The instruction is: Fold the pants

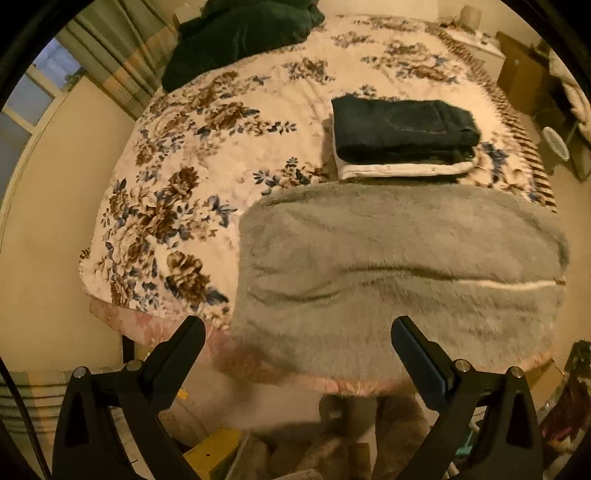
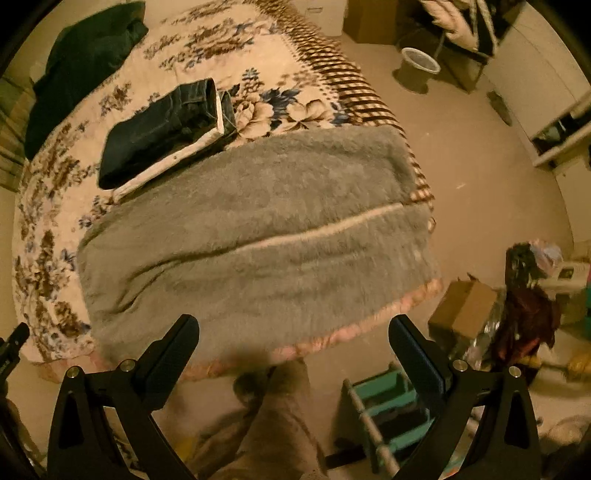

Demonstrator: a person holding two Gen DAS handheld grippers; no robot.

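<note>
Grey fuzzy pants (image 1: 399, 266) lie folded lengthwise across the near edge of the bed, with a pale seam line along the middle; they also show in the right wrist view (image 2: 258, 243). My left gripper (image 1: 297, 326) is open and empty, held just above the pants' near edge. My right gripper (image 2: 293, 325) is open and empty, also above the near edge. A folded stack of dark jeans on a white garment (image 1: 402, 136) lies behind the grey pants, and it shows in the right wrist view (image 2: 166, 129) too.
The bed has a floral blanket (image 1: 192, 177). A dark green garment (image 1: 240, 33) lies at the far end. On the floor stand a cardboard box (image 2: 461, 306), a teal rack (image 2: 388, 406), a bucket (image 2: 419, 66) and clutter at right.
</note>
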